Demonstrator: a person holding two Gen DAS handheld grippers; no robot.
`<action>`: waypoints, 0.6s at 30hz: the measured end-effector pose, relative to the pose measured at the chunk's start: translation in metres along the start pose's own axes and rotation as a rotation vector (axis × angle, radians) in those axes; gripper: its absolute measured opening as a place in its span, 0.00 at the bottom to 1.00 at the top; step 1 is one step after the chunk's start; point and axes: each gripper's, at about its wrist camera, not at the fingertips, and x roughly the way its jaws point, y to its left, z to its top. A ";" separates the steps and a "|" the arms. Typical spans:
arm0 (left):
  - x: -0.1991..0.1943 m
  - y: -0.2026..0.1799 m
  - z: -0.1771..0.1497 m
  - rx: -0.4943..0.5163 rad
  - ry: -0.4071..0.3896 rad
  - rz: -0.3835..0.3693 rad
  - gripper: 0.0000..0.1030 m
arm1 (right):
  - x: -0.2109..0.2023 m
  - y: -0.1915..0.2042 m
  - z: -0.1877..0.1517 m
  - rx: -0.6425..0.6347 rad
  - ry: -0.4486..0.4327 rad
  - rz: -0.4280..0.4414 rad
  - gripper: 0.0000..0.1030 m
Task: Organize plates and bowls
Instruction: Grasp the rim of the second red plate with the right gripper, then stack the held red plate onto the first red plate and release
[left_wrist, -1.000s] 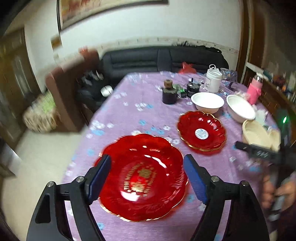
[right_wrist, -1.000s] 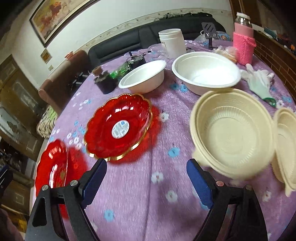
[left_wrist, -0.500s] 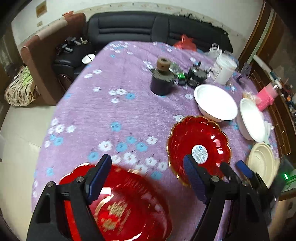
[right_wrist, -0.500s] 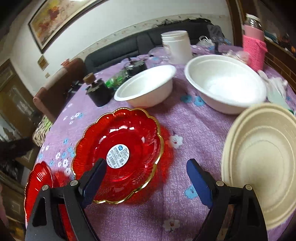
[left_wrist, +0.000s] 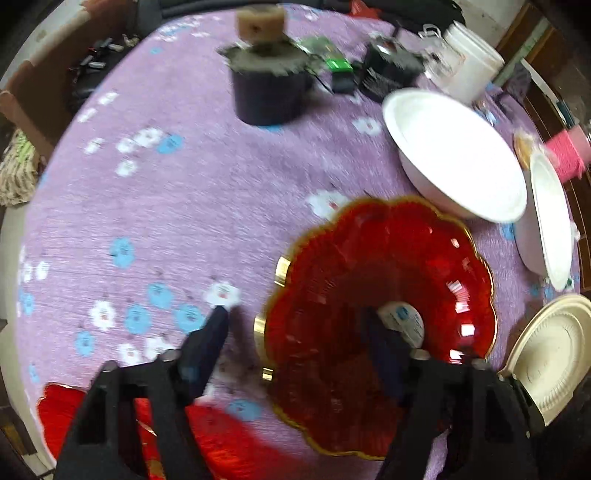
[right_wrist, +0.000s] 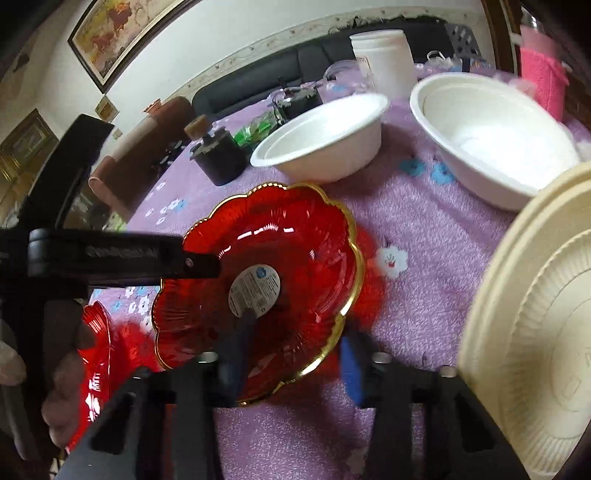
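A small red plate with a gold rim and a round sticker (left_wrist: 384, 288) (right_wrist: 266, 280) sits mid-table. My left gripper (left_wrist: 295, 339) straddles its left rim, jaws apart, one finger (left_wrist: 384, 354) over the plate. My right gripper (right_wrist: 291, 350) straddles its near right rim, jaws narrowed, not touching that I can see. A larger red plate (left_wrist: 110, 417) (right_wrist: 96, 354) lies at the near left. Two white bowls (right_wrist: 325, 140) (right_wrist: 491, 140) stand behind. A cream bowl (right_wrist: 535, 332) (left_wrist: 546, 350) is at the right.
A dark jar with a cork (left_wrist: 262, 81), a white tub (right_wrist: 384, 62), small dark items (left_wrist: 388, 74) and a pink sleeved bottle (right_wrist: 543, 74) stand at the back of the purple flowered cloth (left_wrist: 184, 206). A sofa and chair lie beyond.
Both grippers have moved in onto the small red plate from opposite sides. The right gripper's jaws have narrowed. The large red plate has slid out toward the left view's bottom edge.
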 end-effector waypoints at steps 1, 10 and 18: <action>0.000 -0.004 -0.002 0.017 -0.004 0.014 0.51 | 0.000 0.000 -0.001 -0.006 -0.004 -0.008 0.28; -0.049 -0.006 -0.029 0.025 -0.105 0.011 0.41 | -0.027 0.003 0.000 -0.007 -0.095 0.006 0.24; -0.111 0.020 -0.098 0.005 -0.226 0.049 0.41 | -0.068 0.051 -0.017 -0.122 -0.185 0.076 0.24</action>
